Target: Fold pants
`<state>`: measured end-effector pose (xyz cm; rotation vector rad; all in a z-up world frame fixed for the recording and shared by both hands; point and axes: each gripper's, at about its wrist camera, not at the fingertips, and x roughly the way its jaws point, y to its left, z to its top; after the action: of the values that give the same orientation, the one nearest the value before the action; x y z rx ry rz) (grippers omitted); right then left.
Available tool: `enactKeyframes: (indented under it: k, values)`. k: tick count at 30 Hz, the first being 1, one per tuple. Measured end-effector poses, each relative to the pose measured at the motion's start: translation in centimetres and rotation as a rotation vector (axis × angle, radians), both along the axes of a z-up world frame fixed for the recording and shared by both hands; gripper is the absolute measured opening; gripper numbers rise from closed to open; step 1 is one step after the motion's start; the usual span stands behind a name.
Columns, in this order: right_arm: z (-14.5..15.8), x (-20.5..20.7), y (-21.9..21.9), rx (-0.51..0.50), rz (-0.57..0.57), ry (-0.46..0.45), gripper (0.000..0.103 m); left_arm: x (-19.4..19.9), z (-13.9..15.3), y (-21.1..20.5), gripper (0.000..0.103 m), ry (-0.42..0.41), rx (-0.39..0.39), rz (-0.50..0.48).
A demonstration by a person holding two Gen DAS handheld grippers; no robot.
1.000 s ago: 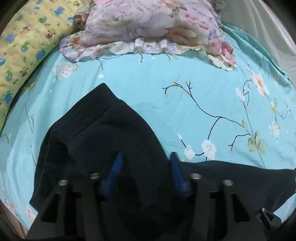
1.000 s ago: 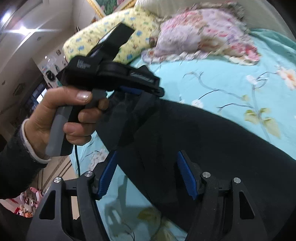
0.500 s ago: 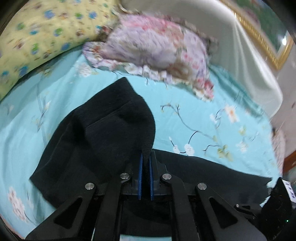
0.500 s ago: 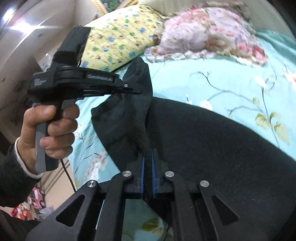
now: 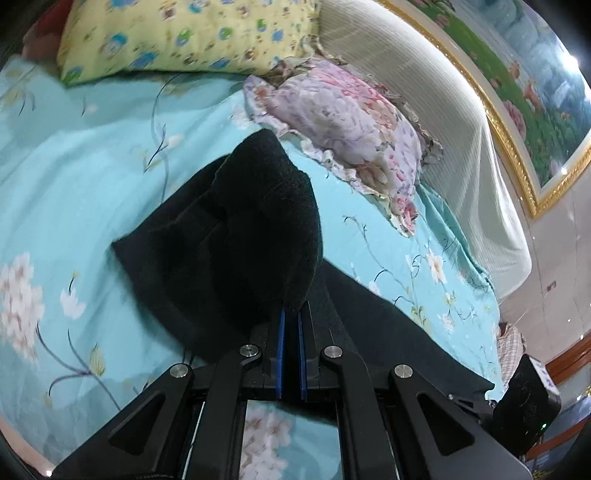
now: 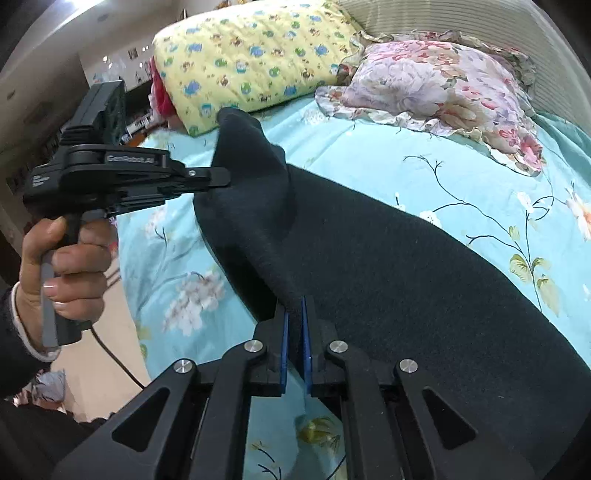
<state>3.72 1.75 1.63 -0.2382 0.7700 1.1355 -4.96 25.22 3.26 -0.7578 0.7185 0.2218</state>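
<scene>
Left wrist | L gripper (image 5: 290, 317) clamped on black pants (image 5: 236, 236) edge | R gripper (image 6: 294, 314) clamped on same pants, lifted off bedsheet (image 5: 74, 184)

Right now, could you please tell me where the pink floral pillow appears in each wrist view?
Left wrist view: the pink floral pillow lies upper centre-right, beyond the black pants.
Right wrist view: upper right.
Shared landmark: the yellow cartoon pillow, left of it in both views.

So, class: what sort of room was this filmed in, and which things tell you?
Most likely a home bedroom: a bed with a turquoise floral sheet, two pillows at its head, and a padded headboard below a gilt-framed picture.
</scene>
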Motion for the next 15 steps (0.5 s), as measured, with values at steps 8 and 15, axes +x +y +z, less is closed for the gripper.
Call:
enactKeyframes:
  k: [8, 15]
  values:
    - [-0.7, -0.4, 0.6, -0.047, 0.001, -0.003, 0.007, -1.9, -2.1, 0.9, 0.004, 0.005, -0.047, 0.009]
    - [-1.5, -0.4, 1.3, -0.092, -0.007, 0.021, 0.012, -3.0, -3.2, 1.8, 0.008, 0.023, -0.078, 0.02]
